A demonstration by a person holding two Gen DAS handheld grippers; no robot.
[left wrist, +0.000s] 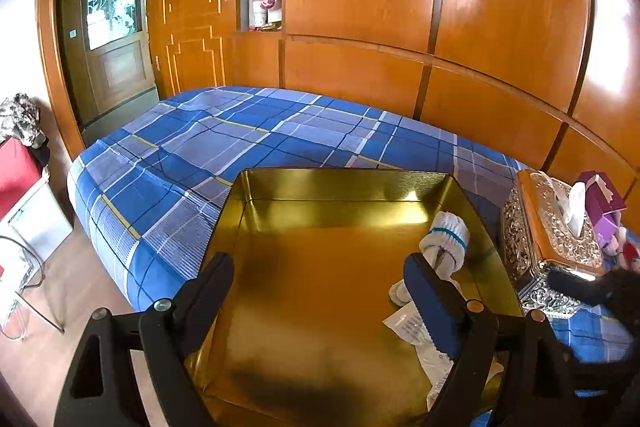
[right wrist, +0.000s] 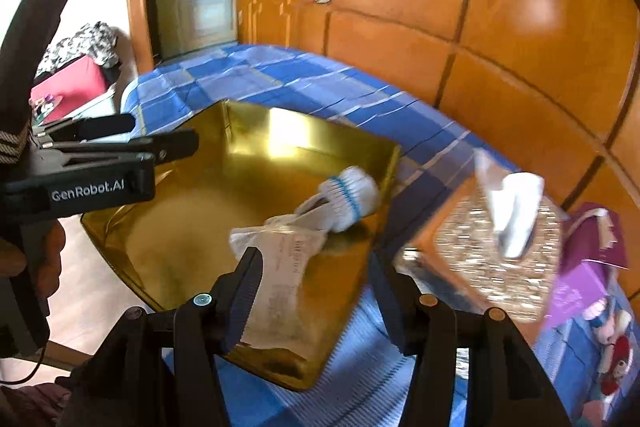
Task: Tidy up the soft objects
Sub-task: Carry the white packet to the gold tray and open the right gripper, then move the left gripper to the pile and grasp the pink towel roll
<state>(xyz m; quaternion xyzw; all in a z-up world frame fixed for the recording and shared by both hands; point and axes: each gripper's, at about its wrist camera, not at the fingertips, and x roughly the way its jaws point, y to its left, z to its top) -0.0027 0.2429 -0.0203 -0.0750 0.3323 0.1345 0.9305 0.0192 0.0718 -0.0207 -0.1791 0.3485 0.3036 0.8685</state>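
We saw a gold tin sitting on the bed, which had a blue plaid sheet. Inside the tin, toward its right side, lay a rolled white glove w/ blue stripes, and just nearer to us a flat plastic packet w/ a printed label; the two touched or overlapped.

Our left gripper hung over the tin's near-left part, jaws wide, nothing between them. Its right finger stood in front of the packet in the left wrist view; we couldn't tell whether it touched.

Our right gripper hovered over the tin's near right corner, jaws part-open. The packet lay under and just beside its left finger, but the pads weren't pressing on it. That view was blurred.

Right of the tin, on the bed, stood an ornate tissue box w/ a tissue sticking up, then a purple box and a small doll beyond it. Wooden wardrobe panels ran behind the bed, w/ a door at the far left.
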